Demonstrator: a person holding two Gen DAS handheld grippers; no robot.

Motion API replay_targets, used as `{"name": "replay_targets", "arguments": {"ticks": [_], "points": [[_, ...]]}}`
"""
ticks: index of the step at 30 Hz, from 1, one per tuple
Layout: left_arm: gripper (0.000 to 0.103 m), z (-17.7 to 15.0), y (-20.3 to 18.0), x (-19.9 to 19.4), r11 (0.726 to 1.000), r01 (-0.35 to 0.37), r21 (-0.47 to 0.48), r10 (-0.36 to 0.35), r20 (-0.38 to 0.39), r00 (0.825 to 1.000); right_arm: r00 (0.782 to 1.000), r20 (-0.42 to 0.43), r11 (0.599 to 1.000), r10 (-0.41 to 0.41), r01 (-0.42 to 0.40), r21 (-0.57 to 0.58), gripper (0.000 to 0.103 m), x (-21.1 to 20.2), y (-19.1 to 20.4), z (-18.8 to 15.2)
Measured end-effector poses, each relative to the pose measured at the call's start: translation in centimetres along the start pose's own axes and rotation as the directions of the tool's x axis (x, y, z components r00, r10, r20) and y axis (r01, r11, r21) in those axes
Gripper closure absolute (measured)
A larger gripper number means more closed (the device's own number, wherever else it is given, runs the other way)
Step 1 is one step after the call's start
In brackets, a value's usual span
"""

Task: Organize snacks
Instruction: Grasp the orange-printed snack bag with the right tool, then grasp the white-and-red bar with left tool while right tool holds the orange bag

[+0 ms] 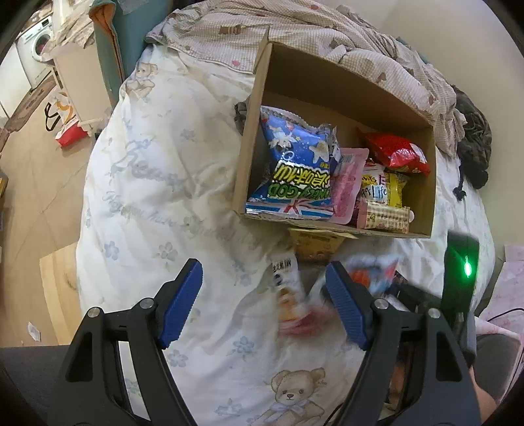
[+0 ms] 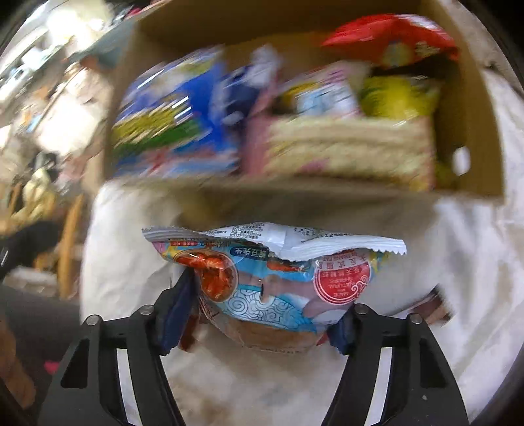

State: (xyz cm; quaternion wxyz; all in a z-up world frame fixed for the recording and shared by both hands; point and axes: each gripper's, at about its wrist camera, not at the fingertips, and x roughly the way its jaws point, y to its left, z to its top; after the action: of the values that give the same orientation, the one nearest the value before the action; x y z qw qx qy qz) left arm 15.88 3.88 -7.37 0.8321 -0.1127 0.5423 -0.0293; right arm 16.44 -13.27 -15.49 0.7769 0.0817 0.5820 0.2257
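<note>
A cardboard box (image 1: 252, 124) lies on the bed, holding several snack bags: a blue popcorn bag (image 1: 294, 170), a pink pack (image 1: 347, 183), a red bag (image 1: 398, 152), a yellow pack (image 1: 394, 190). My left gripper (image 1: 262, 304) is open and empty above the quilt, short of the box. A small white snack pack (image 1: 286, 278) lies blurred between its fingers. My right gripper (image 2: 262, 308) is shut on a light-blue shrimp snack bag (image 2: 275, 281), held just in front of the box (image 2: 471, 131). The same bag shows blurred in the left wrist view (image 1: 370, 272).
A yellow packet (image 1: 314, 244) lies under the box's near edge. The white floral quilt (image 1: 163, 196) covers the bed; a checked blanket (image 1: 294, 29) lies behind the box. The wooden floor (image 1: 32, 183) and a red bag (image 1: 70, 131) are at left.
</note>
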Motion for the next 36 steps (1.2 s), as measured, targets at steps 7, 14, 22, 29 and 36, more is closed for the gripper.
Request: {"name": "replay_targets", "arguments": {"ticks": [7,14,22,29,36], "points": [[0.028,-0.1,2.0,0.1,0.997,-0.039,-0.068,0.038,-0.014,0.999,0.997,0.034,0.998,0.064,-0.064,0.015,0.035,-4.7,1.3,-2.3],[0.03,-0.9,2.3,2.4,0.994,-0.071,-0.081,0.063,-0.095,0.993,0.986,0.167,0.994,0.004,-0.022,0.109,0.035,-9.8,-2.0,-2.0],[0.039,-2.5,-1.9,7.1,0.99,-0.103,0.094,0.119,-0.183,0.976,0.971,0.234,0.975,-0.036,-0.018,0.224,0.035,-10.7,-4.8,-2.2],[0.051,-3.9,-2.3,10.6,0.981,-0.159,0.114,0.181,-0.222,0.958,0.971,0.236,0.974,-0.024,-0.031,0.225,0.035,-10.8,-4.6,-2.3],[0.075,-4.3,-2.0,10.9,0.982,-0.138,0.131,0.167,-0.244,0.955,0.973,0.23,0.972,0.008,-0.061,0.225,0.035,-10.2,-4.5,-1.9]]}}
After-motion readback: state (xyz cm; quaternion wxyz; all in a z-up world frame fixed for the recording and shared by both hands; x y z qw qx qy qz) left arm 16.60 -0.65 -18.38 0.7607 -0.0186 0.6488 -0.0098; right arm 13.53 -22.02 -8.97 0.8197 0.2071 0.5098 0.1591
